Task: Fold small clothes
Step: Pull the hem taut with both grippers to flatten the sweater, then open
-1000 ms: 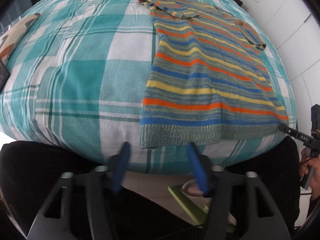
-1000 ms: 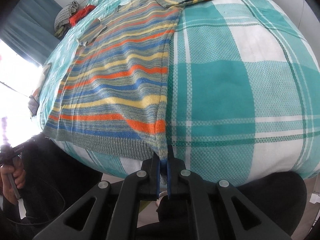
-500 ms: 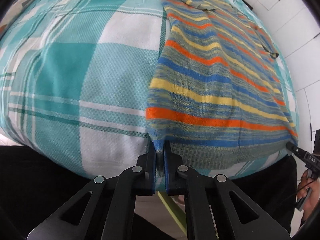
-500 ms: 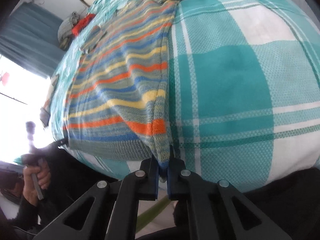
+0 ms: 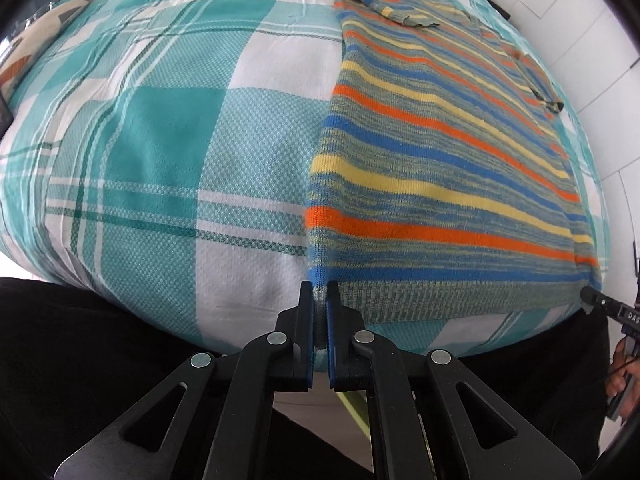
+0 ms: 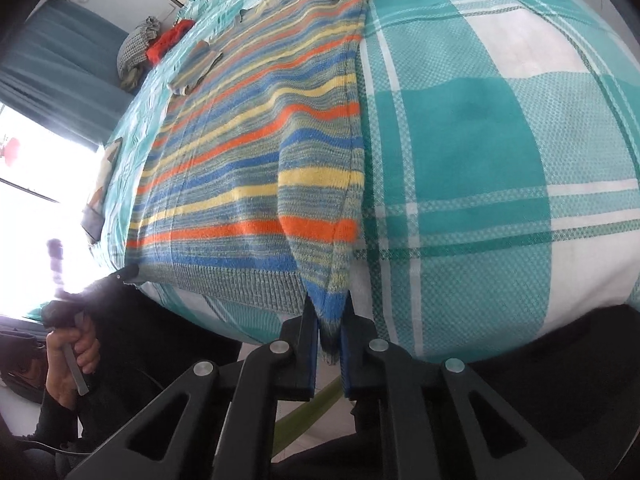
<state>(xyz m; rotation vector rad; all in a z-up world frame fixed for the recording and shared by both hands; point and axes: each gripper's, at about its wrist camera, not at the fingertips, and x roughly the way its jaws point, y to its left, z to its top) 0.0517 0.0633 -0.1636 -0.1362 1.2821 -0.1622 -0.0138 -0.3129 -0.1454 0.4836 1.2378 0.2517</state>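
Since a second ago the left gripper (image 5: 319,294) has closed onto the striped knitted sweater's (image 5: 440,168) hem corner; the right gripper (image 6: 329,300) pinches the opposite corner, seemingly lifted off the teal plaid bedspread (image 5: 160,140).

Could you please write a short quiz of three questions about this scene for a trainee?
1. True or false: the left gripper is open.
2. Which part of the striped sweater does the right gripper pinch? A) collar B) hem corner C) sleeve
3. What pattern has the bedcover under the sweater?

Key: 1. False, it is shut on the other hem corner. 2. B. 3. Teal and white plaid.
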